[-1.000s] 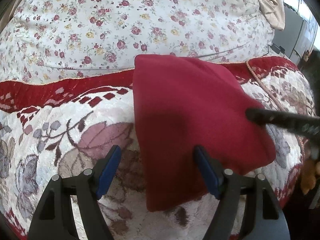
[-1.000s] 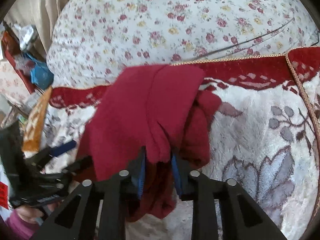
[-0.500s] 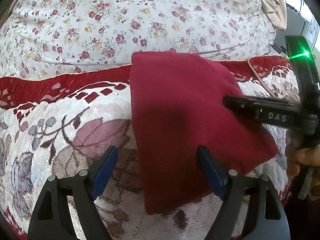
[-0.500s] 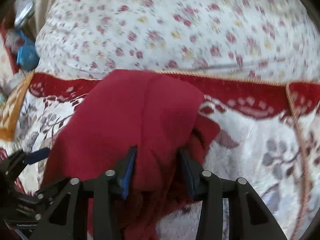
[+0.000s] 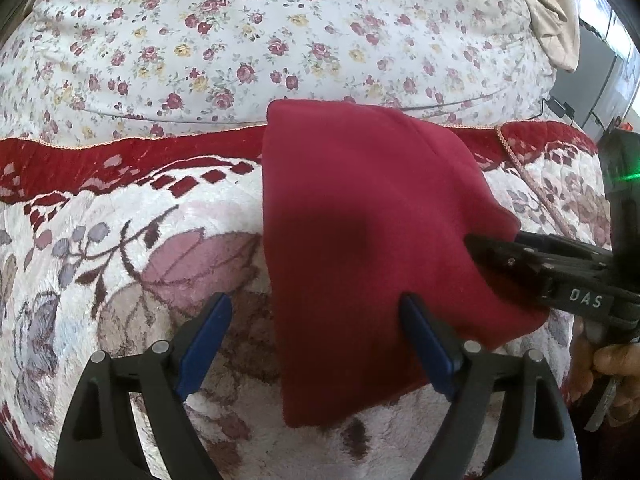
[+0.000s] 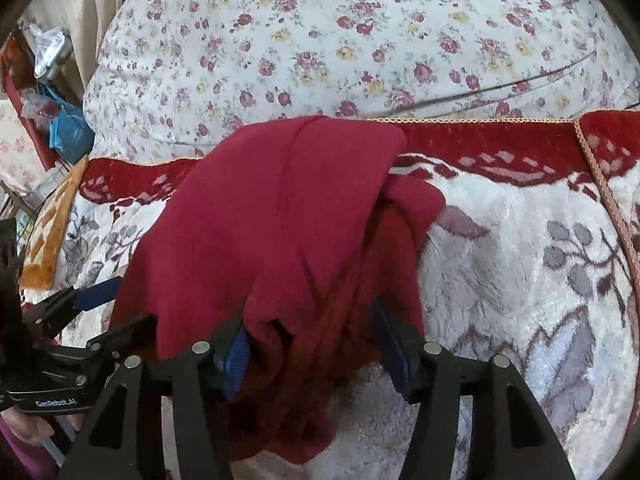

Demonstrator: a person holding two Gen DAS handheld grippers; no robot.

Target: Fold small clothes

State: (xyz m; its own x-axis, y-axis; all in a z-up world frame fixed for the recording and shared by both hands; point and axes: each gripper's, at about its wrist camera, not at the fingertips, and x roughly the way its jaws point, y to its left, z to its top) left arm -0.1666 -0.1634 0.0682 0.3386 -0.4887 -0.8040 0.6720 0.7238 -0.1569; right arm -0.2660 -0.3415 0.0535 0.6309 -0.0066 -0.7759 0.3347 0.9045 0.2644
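Left wrist view: we count one plush blanket with free room at left, one red garment lying on it, two grippers. Left gripper and right gripper are opening, cloth between the jaws.

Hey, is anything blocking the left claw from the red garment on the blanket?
Nothing visible. The left claw, opening, already straddles the near left edge of the dark red fleece garment on the plush floral blanket; only the right claw also reaches it.
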